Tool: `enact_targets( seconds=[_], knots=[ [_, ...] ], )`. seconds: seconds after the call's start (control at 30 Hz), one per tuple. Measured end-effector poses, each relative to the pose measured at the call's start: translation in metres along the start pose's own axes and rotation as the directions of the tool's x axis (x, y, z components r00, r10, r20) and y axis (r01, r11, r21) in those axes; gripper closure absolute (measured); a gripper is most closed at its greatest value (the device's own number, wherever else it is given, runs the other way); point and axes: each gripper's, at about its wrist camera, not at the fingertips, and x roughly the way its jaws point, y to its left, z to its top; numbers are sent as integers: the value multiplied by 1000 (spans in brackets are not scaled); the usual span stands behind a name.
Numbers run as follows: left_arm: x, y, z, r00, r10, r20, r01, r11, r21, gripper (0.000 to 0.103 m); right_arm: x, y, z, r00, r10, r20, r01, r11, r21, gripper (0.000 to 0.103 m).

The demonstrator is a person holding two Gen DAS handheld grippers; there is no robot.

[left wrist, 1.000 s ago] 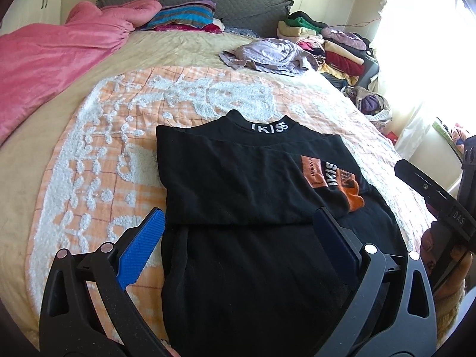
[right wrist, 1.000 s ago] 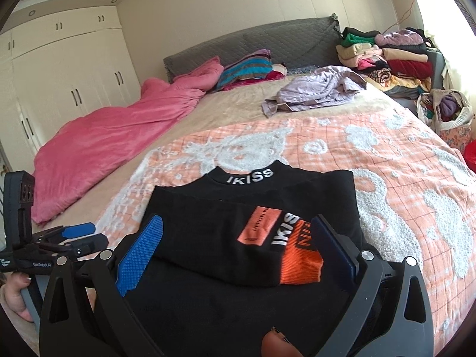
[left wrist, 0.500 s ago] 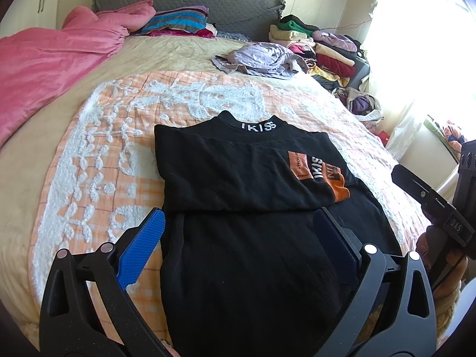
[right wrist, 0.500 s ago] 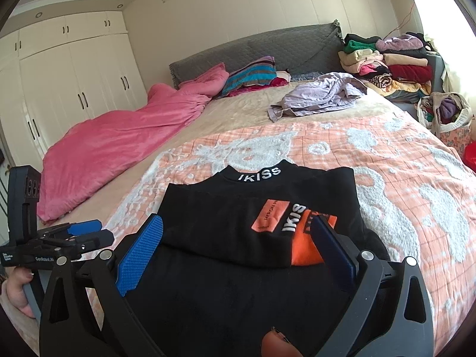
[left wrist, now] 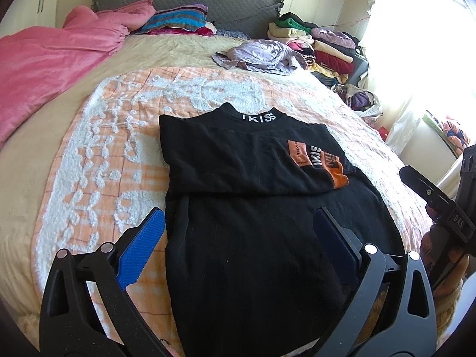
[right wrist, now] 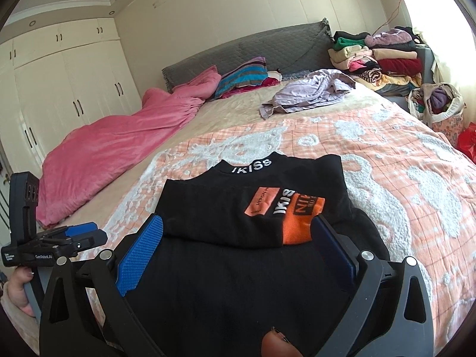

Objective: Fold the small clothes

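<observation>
Bed (left wrist: pixel 59 154) is lying under an orange-and-white blanket (left wrist: pixel 119 136), a pink quilt (left wrist: pixel 44 68) bunching along its far left, and a lilac garment (left wrist: pixel 258 56) crumpling at the far right beside stacked clothes (left wrist: pixel 321 47). The black shirt (left wrist: pixel 253 178) is lying flat on the blanket's near middle, collar pointing far, upper part folded over, orange patch showing right. Left gripper (left wrist: pixel 238 238) is hovering over the shirt's near-left hem, jaws standing wide apart and empty; right gripper (right wrist: pixel 238 241) is hanging over the near-right hem, likewise spread, gripping nothing.
</observation>
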Motion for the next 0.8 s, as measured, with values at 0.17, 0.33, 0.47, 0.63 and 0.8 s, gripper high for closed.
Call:
enact_targets(
  seconds=[0.17, 0.33, 0.47, 0.63, 0.8],
  knots=[
    [-1, 3, -4, 1000, 4, -7, -4, 1000, -7, 10, -6, -2, -6, 1000, -6, -4, 6, 1000, 6, 4],
    [-3, 5, -10, 1000, 12, -17, -12, 1000, -10, 10, -10, -2, -14, 1000, -14, -19, 14, 1000, 2, 4],
    [-2, 6, -18, 999, 20, -36, -20, 1000, -1, 10, -12, -3, -21, 999, -23, -38, 23, 1000, -2, 4],
    [3, 6, -30, 997, 31, -69, -30, 999, 11, 10, -15, -6, -29, 998, -33, -57, 33, 999, -2, 4],
    [9, 7, -41, 994, 41, -102, -40, 999, 17, 10, -20, -11, -39, 995, -57, -79, 57, 998, -3, 4]
  ],
)
